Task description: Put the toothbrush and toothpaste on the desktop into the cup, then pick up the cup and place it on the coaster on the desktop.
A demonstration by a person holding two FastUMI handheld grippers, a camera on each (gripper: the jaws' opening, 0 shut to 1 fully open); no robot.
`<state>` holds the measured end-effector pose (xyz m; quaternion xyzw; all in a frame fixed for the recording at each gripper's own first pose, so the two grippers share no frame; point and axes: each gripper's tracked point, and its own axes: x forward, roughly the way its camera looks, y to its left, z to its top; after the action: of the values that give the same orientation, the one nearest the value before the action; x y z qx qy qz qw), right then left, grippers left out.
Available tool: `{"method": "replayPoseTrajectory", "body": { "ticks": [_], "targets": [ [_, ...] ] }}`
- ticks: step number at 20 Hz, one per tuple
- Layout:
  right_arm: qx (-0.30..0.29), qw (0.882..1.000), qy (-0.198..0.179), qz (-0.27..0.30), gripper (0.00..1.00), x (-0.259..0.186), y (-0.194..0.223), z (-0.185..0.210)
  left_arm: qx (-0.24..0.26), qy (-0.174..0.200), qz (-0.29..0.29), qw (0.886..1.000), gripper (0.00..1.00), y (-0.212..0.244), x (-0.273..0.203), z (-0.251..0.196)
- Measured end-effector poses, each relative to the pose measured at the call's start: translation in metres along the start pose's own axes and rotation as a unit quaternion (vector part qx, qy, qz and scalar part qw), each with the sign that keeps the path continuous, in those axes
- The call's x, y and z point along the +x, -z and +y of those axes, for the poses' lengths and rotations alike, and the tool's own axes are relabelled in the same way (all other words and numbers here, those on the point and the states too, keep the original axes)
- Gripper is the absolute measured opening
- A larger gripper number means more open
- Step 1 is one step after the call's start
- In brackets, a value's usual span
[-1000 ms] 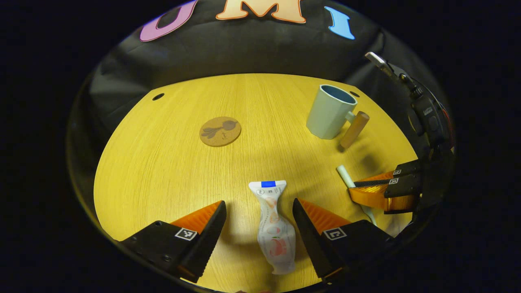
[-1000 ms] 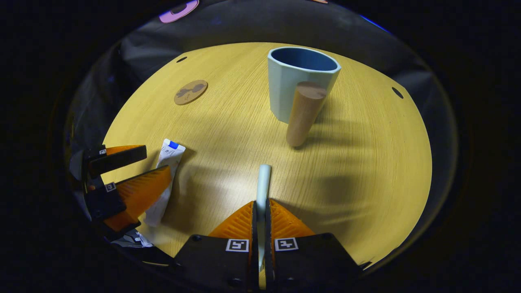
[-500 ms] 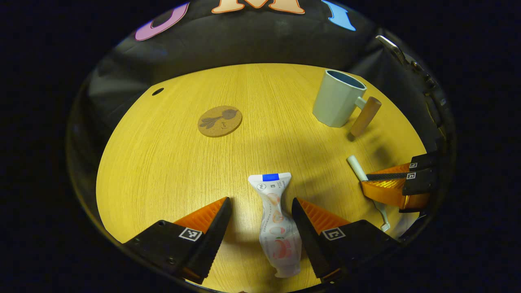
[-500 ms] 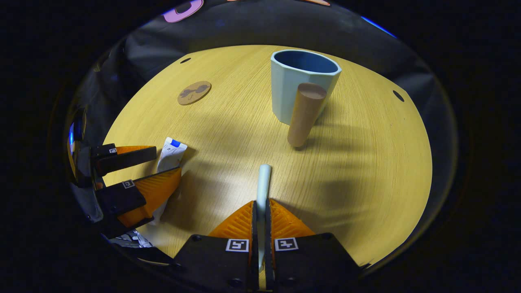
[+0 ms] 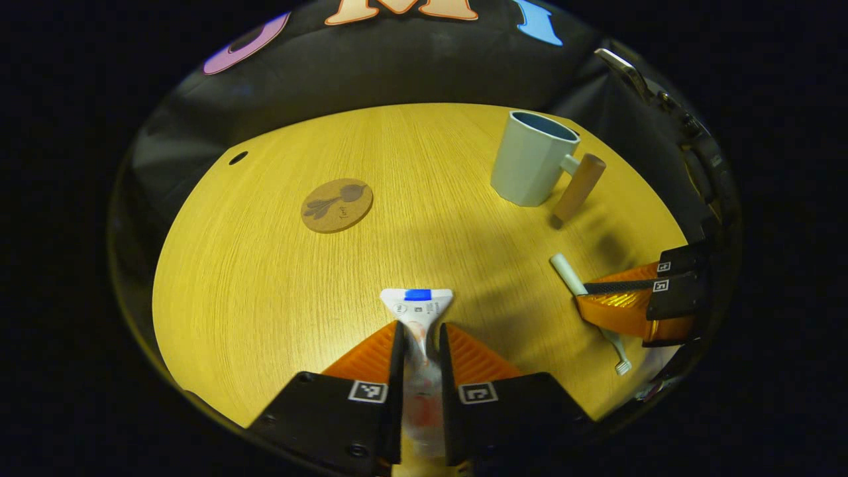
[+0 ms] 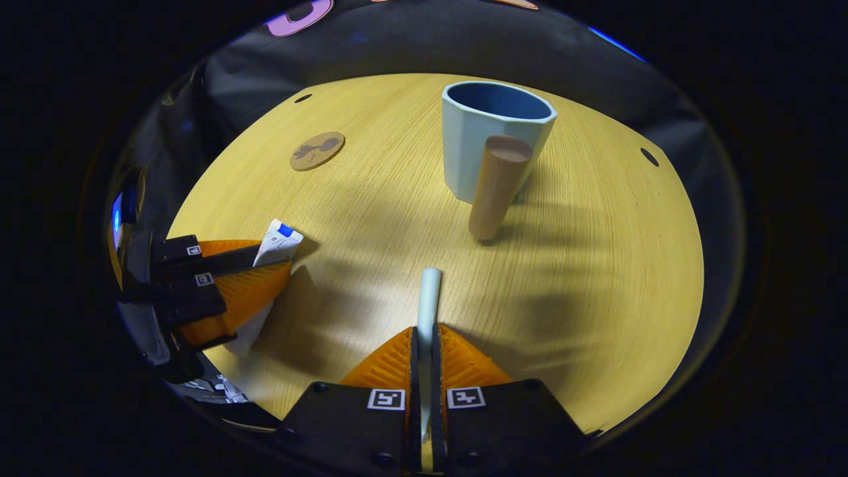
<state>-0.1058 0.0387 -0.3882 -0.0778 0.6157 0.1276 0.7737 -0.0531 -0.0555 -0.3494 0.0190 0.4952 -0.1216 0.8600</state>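
My left gripper point(image 5: 419, 331) is shut on the white toothpaste tube point(image 5: 417, 311), whose flat blue-marked end pokes out ahead of the fingers. The same gripper point(image 6: 278, 255) and tube point(image 6: 278, 240) sit at the left of the right gripper view. My right gripper point(image 6: 424, 334) is shut on the pale toothbrush point(image 6: 428, 295), handle pointing forward toward the cup. In the left gripper view the toothbrush point(image 5: 568, 273) runs through the right gripper point(image 5: 586, 298), its bristle end point(image 5: 621, 366) behind. The pale blue cup point(image 6: 493, 136) with a wooden handle point(image 6: 493, 185) stands upright. The round cork coaster point(image 5: 336, 205) lies far left.
The round yellow wooden table point(image 5: 265, 278) has small holes near its far rim point(image 5: 238, 158). Black cloth wall stands behind it. A dark device point(image 5: 689, 132) rises at the right edge of the left gripper view.
The left gripper's fingers have come together on the toothpaste tube, which lay loose between them before. The right gripper keeps its hold on the toothbrush and has barely moved.
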Motion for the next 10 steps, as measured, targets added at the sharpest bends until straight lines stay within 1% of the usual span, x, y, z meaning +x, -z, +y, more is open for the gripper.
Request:
{"method": "replayPoseTrajectory", "body": {
  "ticks": [2,3,4,8,10],
  "targets": [
    [-0.003,1.000,0.000,-0.001,0.09,0.0018,0.0004,-0.0014,-0.004,0.000,-0.003,1.000,0.14,0.0007,0.0007,-0.0018],
    [-0.004,1.000,0.000,-0.001,0.09,0.0010,0.0003,-0.0019,-0.004,0.000,-0.003,1.000,0.13,-0.0005,0.0015,-0.0018],
    [-0.004,1.000,0.000,-0.002,0.09,0.0014,0.0006,-0.0009,-0.005,0.000,-0.005,1.000,0.09,-0.0001,0.0007,-0.0020],
    [-0.005,1.000,-0.001,-0.006,0.09,0.0009,0.0014,-0.0014,-0.015,0.005,-0.015,1.000,0.01,-0.0025,-0.0015,-0.0008],
    [-0.007,1.000,-0.001,-0.011,0.09,0.0007,0.0017,-0.0020,-0.029,0.016,-0.022,0.999,0.00,-0.0038,-0.0038,-0.0014]
  ]
}}
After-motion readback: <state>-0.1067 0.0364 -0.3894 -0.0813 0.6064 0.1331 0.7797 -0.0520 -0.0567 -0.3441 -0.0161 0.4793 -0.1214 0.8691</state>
